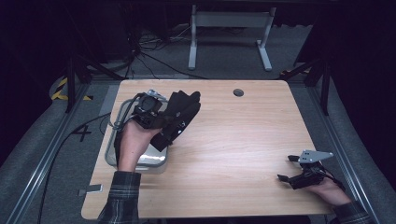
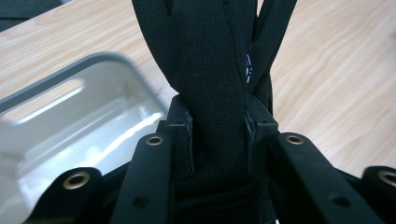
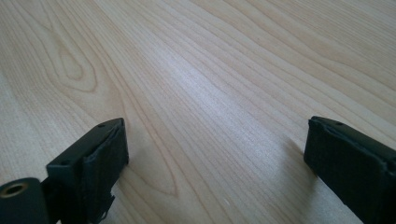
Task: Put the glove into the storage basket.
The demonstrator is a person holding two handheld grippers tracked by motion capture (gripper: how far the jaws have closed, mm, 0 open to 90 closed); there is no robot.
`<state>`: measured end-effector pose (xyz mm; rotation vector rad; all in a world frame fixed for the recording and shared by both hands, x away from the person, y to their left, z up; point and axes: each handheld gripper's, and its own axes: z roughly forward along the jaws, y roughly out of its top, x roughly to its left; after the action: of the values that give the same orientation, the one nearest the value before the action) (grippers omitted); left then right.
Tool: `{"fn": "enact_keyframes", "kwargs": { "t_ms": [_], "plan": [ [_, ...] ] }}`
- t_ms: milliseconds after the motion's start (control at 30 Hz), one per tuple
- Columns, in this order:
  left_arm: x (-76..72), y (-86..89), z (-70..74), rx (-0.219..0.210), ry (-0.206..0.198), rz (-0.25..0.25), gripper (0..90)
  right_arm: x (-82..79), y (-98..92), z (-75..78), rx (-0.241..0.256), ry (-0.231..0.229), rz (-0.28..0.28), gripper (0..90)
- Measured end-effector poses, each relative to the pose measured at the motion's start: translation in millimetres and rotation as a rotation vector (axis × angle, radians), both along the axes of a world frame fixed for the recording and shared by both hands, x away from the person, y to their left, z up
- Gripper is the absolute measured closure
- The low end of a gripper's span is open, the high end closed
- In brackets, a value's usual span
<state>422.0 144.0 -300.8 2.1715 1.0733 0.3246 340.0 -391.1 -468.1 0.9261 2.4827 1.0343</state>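
Pinching a black glove (image 2: 215,70) between them, the fingers (image 2: 180,135) of the left gripper (image 1: 148,112) press in on the fabric from both sides, near the cuff end where a zipper line shows just below the pads in the left gripper view. The glove's own finger parts fan up and away from the grip, and in the high view the glove (image 1: 180,116) hangs raised off the bench (image 1: 233,140), slanting from the gripper toward the upper right, with a small white mark on its dark cloth. A hand (image 1: 133,144) in a plaid sleeve carries this gripper over the left part of the bench. Below and to the left of the glove lies a shallow metal tray (image 2: 70,116), pale and shiny inside with a grey rolled rim; in the high view the tray (image 1: 154,161) sits at the bench's left edge, partly under the hand and forearm. Well apart from all this, the right gripper (image 1: 285,168) rests low near the right front corner of the bench, its fingers (image 3: 100,154) spread wide with bare wood grain between them and nothing held. A grey three-cornered plate (image 1: 315,155) sits on top of it. Near the far edge of the bench a small round cable hole (image 1: 238,92) shows, and beyond the bench stand the white legs of another table (image 1: 229,37) on the grey floor.
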Motion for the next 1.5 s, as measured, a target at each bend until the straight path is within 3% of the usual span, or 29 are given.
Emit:
{"fn": "enact_keyframes", "kwargs": {
  "t_ms": [333, 633, 967, 1233, 1333, 1400, 1500],
  "plan": [
    [0.8, 43.3, -15.6, -0.009, 0.016, 0.123, 69.6, 0.0, 0.0, 0.0, 0.000, 0.000, -0.001, 6.7],
    [6.1, 67.1, -45.5, 0.010, 0.063, 0.202, 69.6, 0.0, 0.0, 0.0, 0.000, 0.000, -0.001, 6.7],
    [20.9, 69.9, -82.2, 0.044, 0.140, 0.222, 69.2, 0.0, 0.0, 0.0, 0.001, 0.001, -0.004, 6.7],
    [29.5, 67.3, -98.8, 0.067, 0.185, 0.220, 67.1, 0.1, 0.0, 0.0, 0.001, 0.000, -0.004, 6.7],
    [31.5, 67.1, -104.0, 0.074, 0.202, 0.215, 63.6, 0.0, 0.0, 0.0, 0.001, 0.001, -0.004, 6.7],
    [33.2, 67.7, -107.2, 0.085, 0.210, 0.215, 56.1, 0.1, 0.0, 0.0, 0.001, 0.000, -0.004, 6.7],
    [33.2, 68.1, -107.6, 0.108, 0.190, 0.233, 41.2, 0.1, 0.0, 0.0, 0.001, 0.000, -0.004, 6.7]
  ]
}}
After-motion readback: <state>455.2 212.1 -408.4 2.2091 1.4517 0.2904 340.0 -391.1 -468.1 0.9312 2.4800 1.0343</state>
